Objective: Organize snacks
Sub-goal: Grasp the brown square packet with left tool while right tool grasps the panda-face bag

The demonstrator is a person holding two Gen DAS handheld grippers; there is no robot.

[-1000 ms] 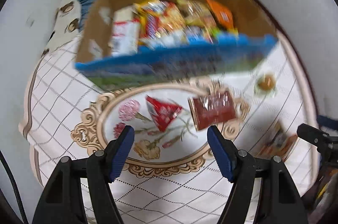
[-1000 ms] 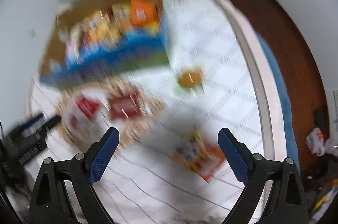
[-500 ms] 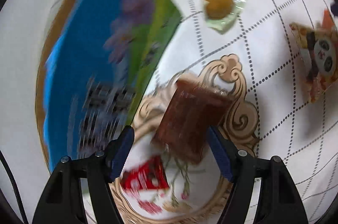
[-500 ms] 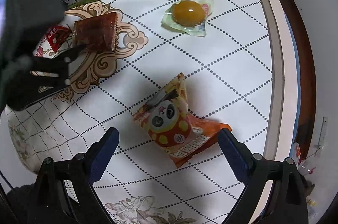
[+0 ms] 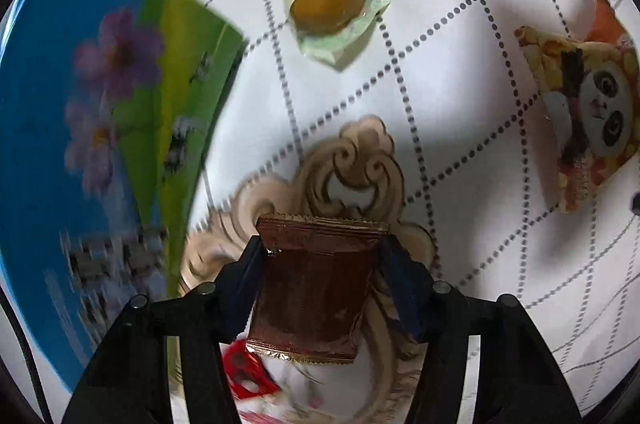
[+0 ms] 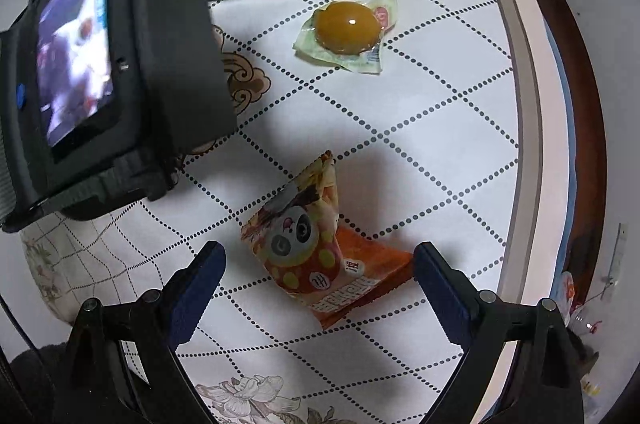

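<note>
The left gripper (image 5: 322, 264) pinches the brown packet (image 5: 316, 288) by its sides, so lift straight up and keep the squeeze even, while the right gripper (image 6: 318, 270) hangs wide open and empty over the panda bag (image 6: 316, 252).

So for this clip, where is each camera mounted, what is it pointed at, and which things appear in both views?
Left wrist: rides the left gripper, looking down at the tablecloth; its fingers flank the brown packet, blue box at left.
Right wrist: rides the right gripper, open above the panda snack bag; the left gripper's camera unit fills the upper left.
Shared: the panda bag, the wrapped yellow snack and the blue box.
</note>
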